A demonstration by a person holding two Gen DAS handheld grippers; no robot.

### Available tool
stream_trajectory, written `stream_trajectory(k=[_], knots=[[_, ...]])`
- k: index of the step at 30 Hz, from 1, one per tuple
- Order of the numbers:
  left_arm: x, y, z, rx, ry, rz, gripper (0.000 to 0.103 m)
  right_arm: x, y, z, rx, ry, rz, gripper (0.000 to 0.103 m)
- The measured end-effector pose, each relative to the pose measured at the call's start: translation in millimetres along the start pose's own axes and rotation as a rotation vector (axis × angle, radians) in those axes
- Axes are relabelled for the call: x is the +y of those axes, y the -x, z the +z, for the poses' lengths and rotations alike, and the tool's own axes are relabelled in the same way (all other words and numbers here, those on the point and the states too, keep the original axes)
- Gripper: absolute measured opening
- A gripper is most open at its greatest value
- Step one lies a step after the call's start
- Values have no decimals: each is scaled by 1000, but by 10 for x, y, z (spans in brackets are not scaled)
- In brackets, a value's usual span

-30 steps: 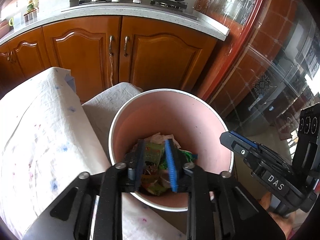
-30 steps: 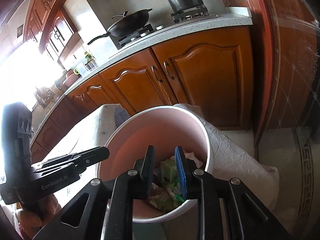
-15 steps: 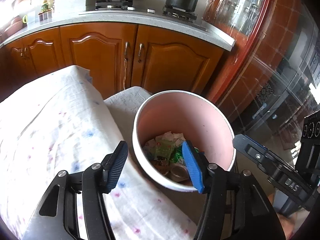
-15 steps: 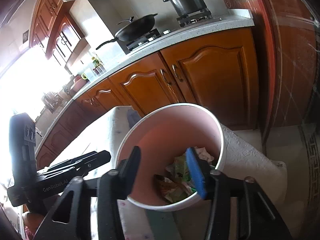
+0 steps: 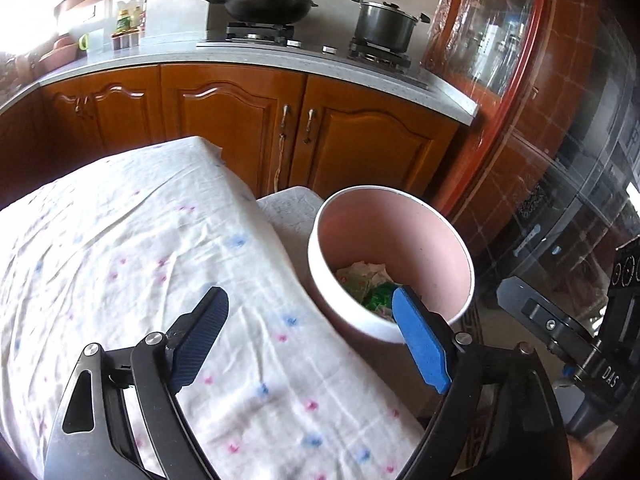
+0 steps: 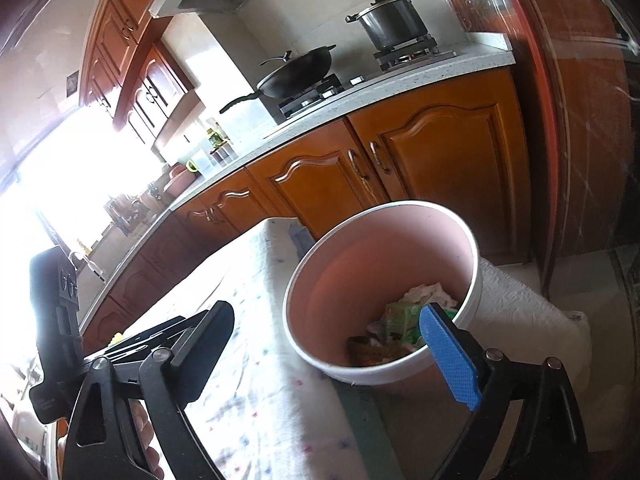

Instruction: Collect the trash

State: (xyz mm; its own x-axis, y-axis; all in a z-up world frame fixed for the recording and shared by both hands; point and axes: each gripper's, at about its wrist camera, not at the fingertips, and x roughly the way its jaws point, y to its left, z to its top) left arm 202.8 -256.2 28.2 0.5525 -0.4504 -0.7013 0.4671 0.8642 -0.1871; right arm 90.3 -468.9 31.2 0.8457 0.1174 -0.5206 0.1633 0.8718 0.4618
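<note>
The left gripper (image 5: 310,340), a black two-finger tong with blue ribbed pads, is hanging with its fingers spread wide and nothing between them; its right pad is sitting at about four o'clock in the left wrist view, in front of the near rim of the round pink bin with a white rim (image 5: 424,240), while its left pad is floating over the white cloth with small pink and blue marks (image 5: 140,248) at about eight o'clock. The right gripper (image 6: 334,344), of the same build, is likewise gaping and carrying nothing, its right pad overlapping the bin's near rim at about four o'clock in its own view. The crumpled green wrappers and white paper scraps (image 6: 412,312) are lying at the bottom of the bin (image 6: 384,256), which is standing just beside the edge of the cloth-covered table (image 6: 276,400). Farther out, at twelve o'clock, brown wooden cabinet doors (image 5: 240,132) are carrying a pale counter with a black wok (image 5: 266,6) and a steel lidded pot (image 5: 384,26). Judging from the empty tongs and the filled bin, the drop step looks done; no loose trash is showing on the cloth in either view. The next move probably calls for swinging the grippers away from the bin to search the table's unseen parts.
</note>
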Motion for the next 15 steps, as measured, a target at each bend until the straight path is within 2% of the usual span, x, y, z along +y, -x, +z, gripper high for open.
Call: stream_trajectory(k=[15], knots=[[292,457,-333,-60,71,36,86,249,253,-336,-25,14,42,98]])
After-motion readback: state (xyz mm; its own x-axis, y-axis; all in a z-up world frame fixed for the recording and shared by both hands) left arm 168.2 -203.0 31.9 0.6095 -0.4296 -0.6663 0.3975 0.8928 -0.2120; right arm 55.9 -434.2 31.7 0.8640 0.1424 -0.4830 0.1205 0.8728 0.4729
